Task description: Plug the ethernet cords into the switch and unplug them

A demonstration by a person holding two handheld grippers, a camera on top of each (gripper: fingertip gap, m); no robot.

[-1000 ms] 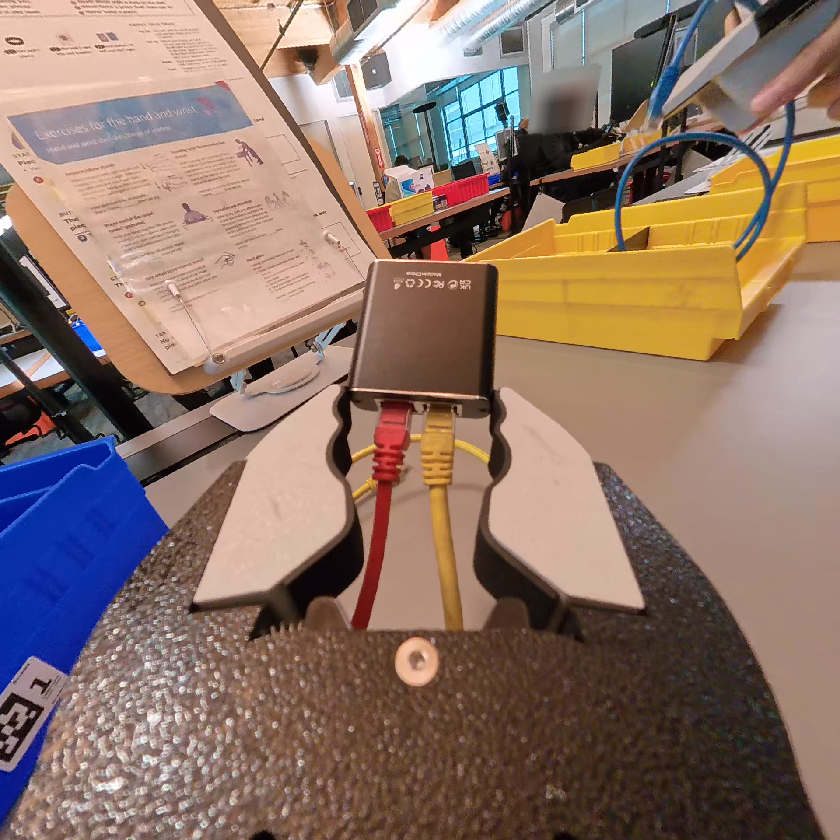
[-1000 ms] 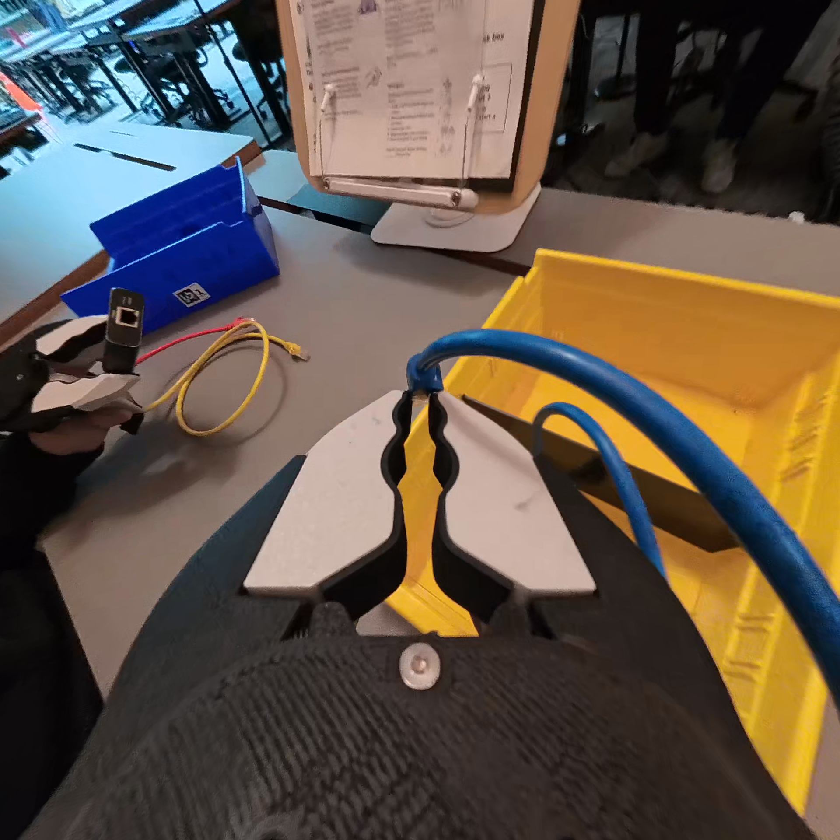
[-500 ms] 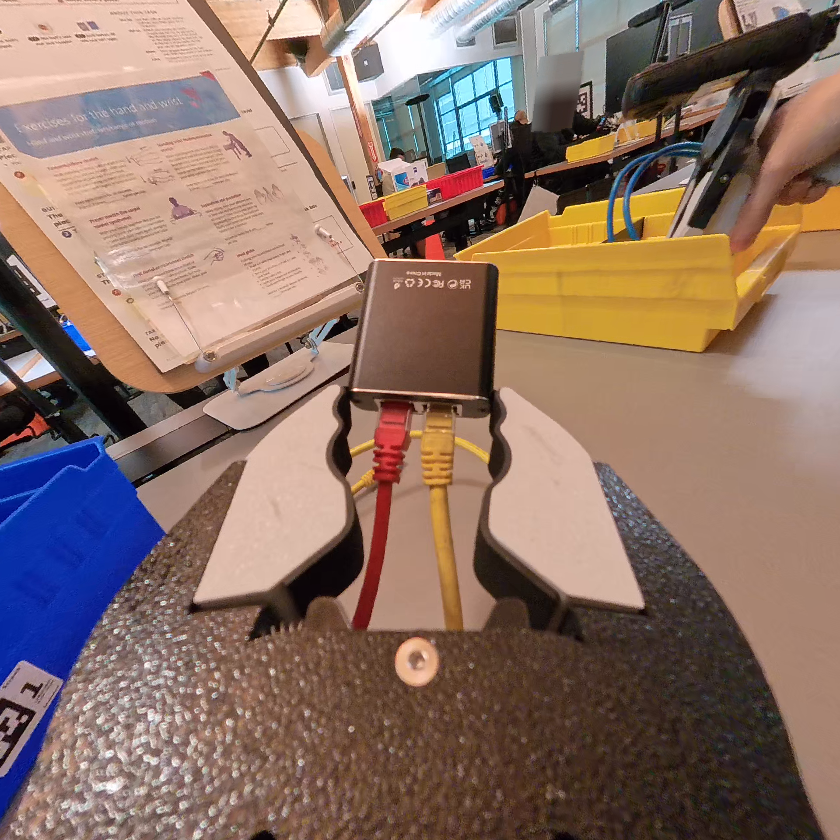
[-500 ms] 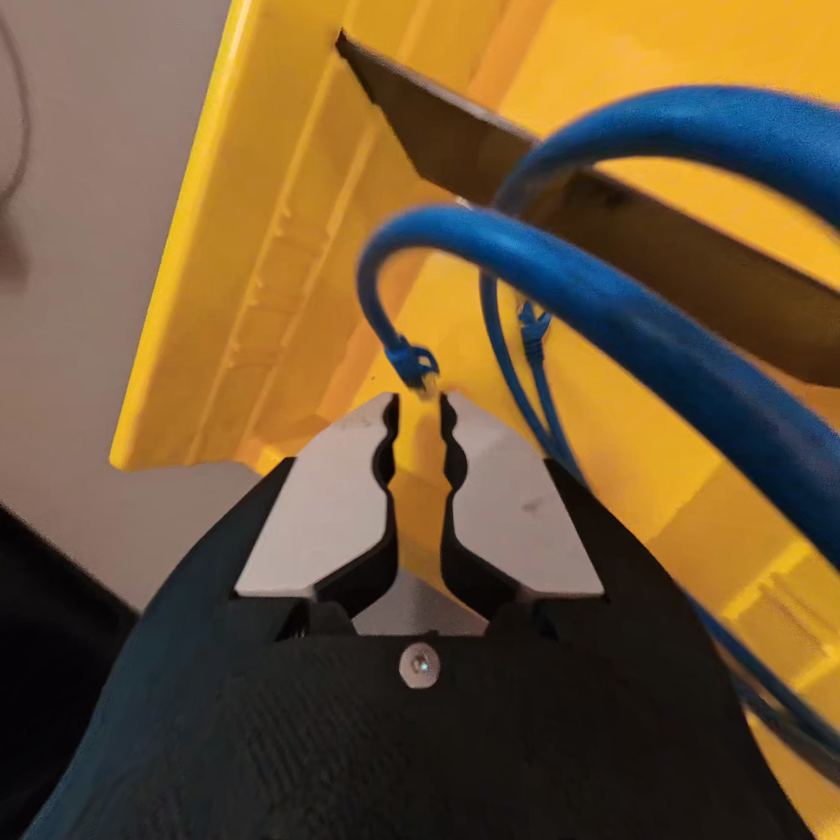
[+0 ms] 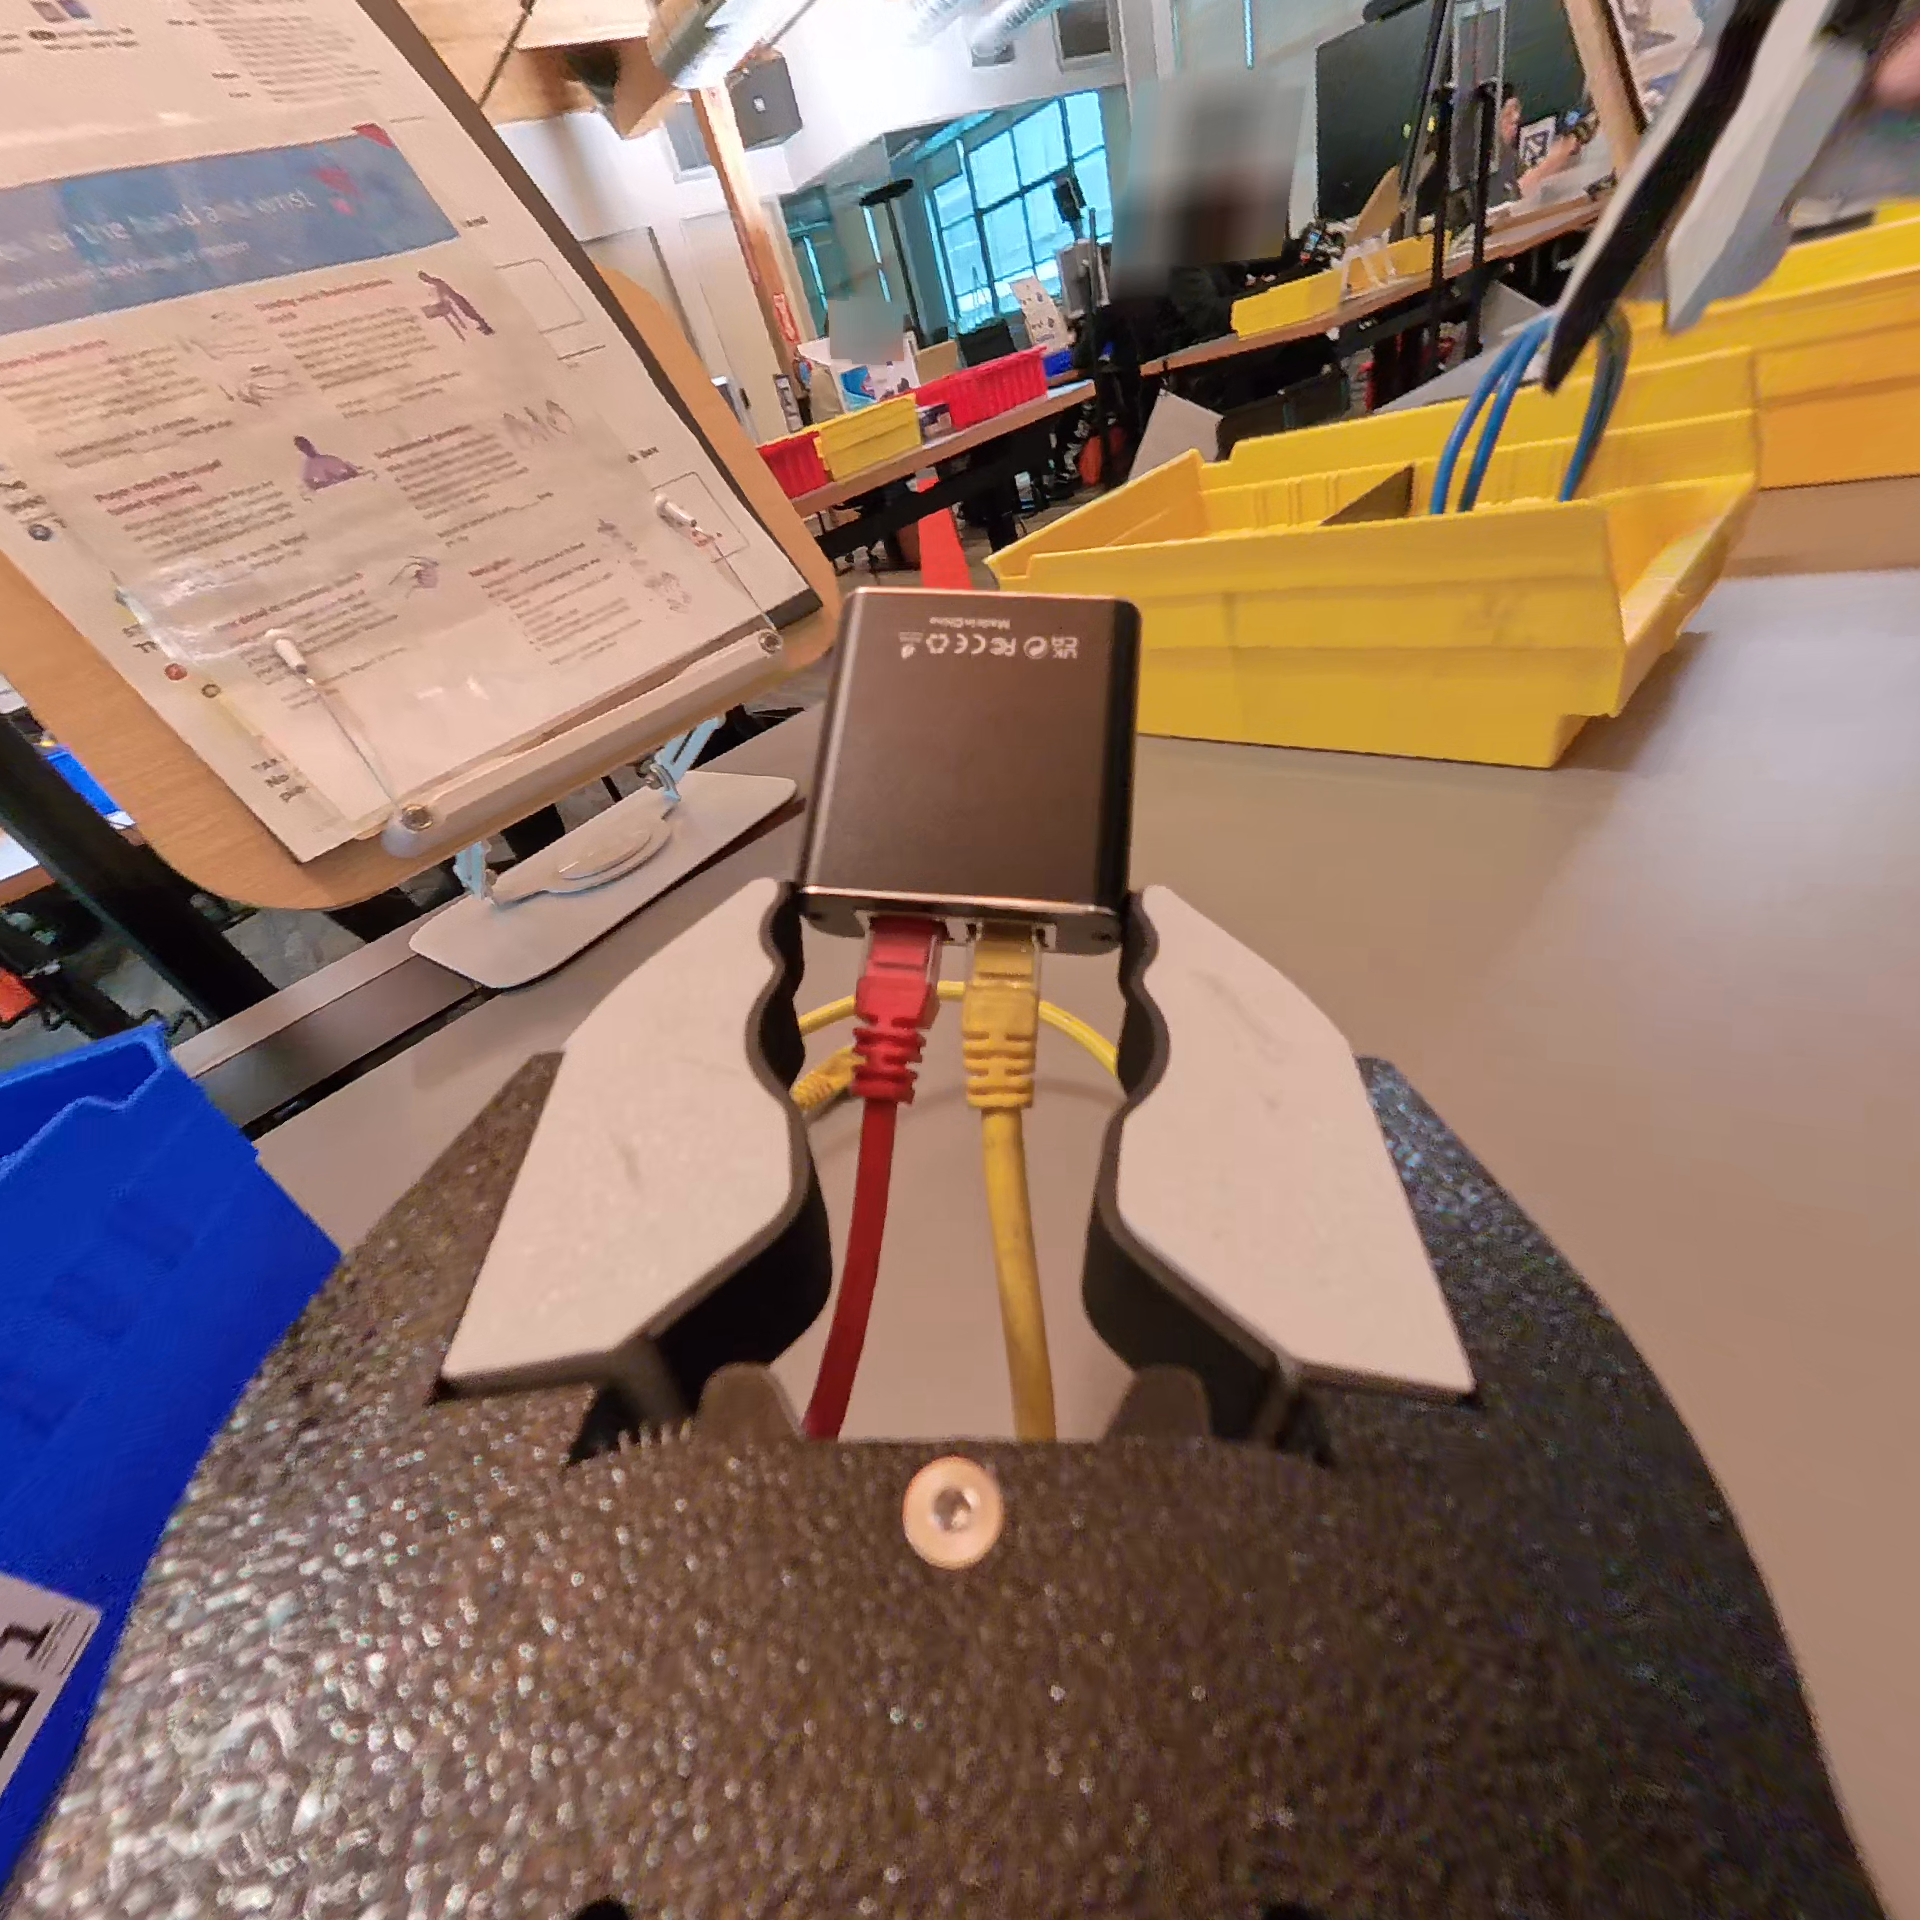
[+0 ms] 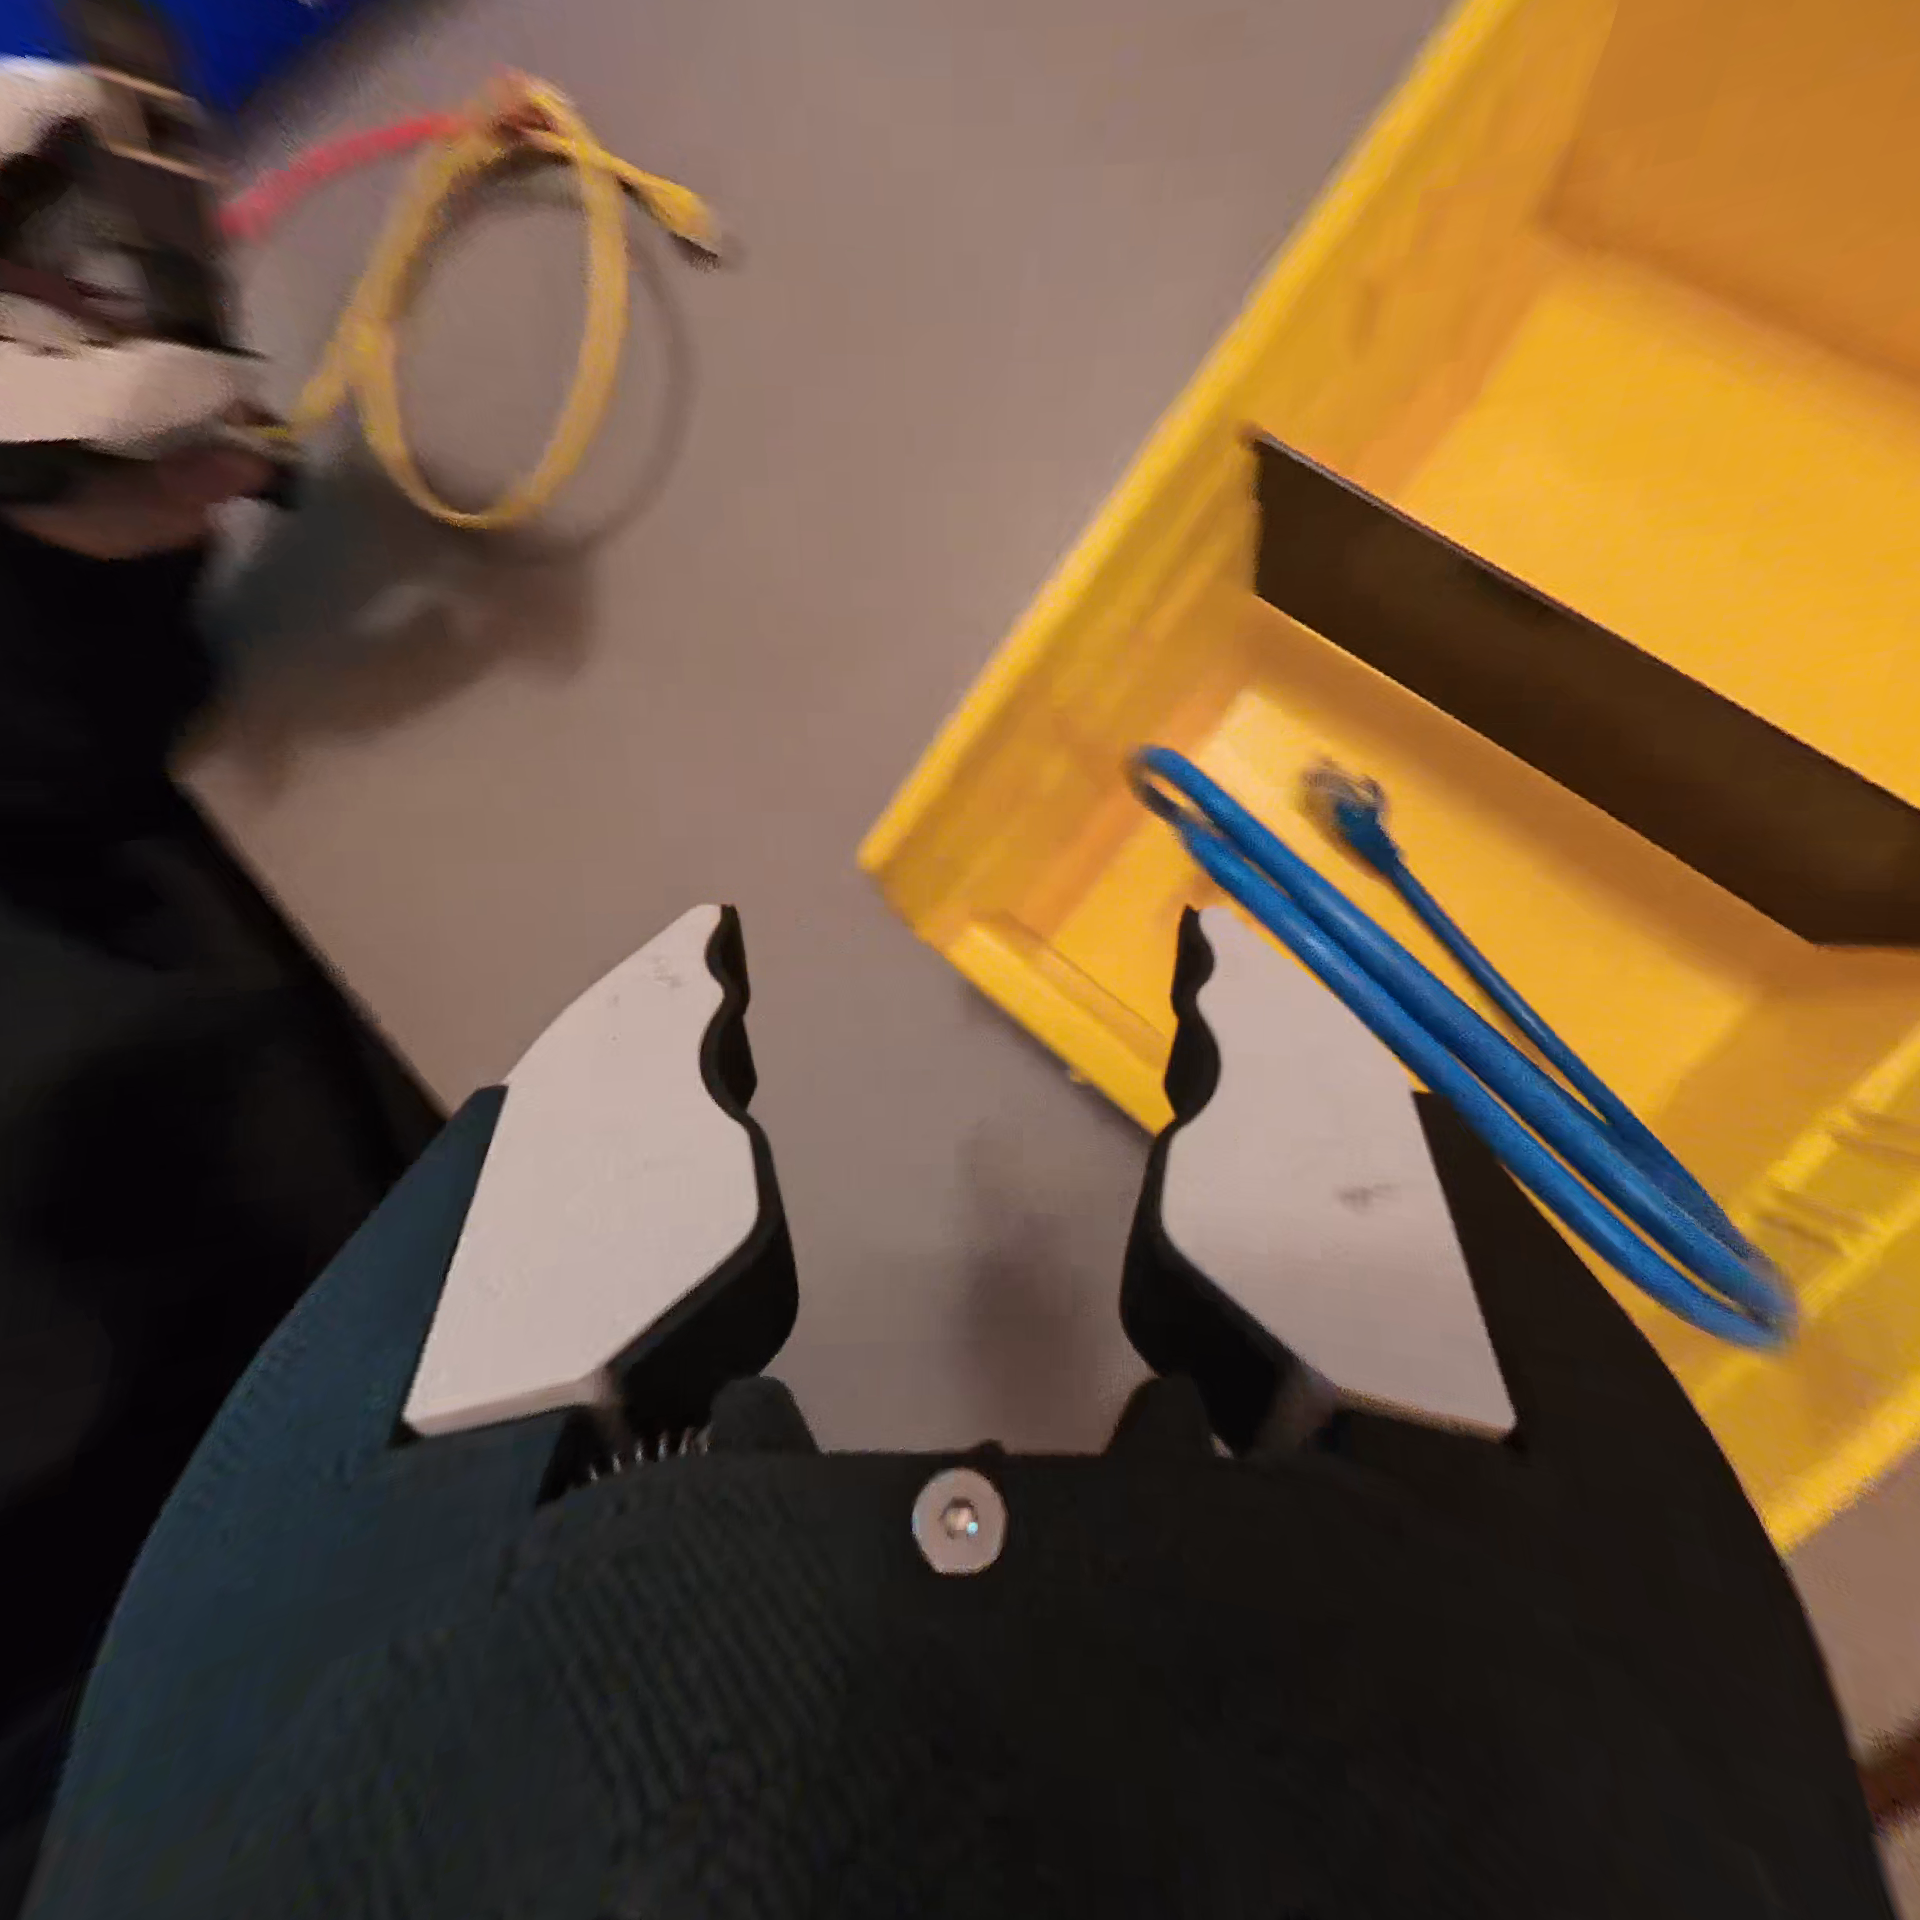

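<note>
The jaws of the left gripper (image 5: 961,914) pinch the black switch (image 5: 971,753) above the counter (image 5: 1507,987), with the red cord (image 5: 868,1195) and yellow cord (image 5: 1013,1195) plugged in. The right gripper (image 6: 961,925) has its jaws spread and empty; the blue cord (image 6: 1455,1049) lies in the yellow bin (image 6: 1091,644). Judging by this, unplugging is under way, and the next move calls for the right gripper to take a plugged connector by its clip.

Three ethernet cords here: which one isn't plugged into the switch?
The blue cord, loose in the yellow bin. The red cord and yellow cord both sit in the switch.
</note>
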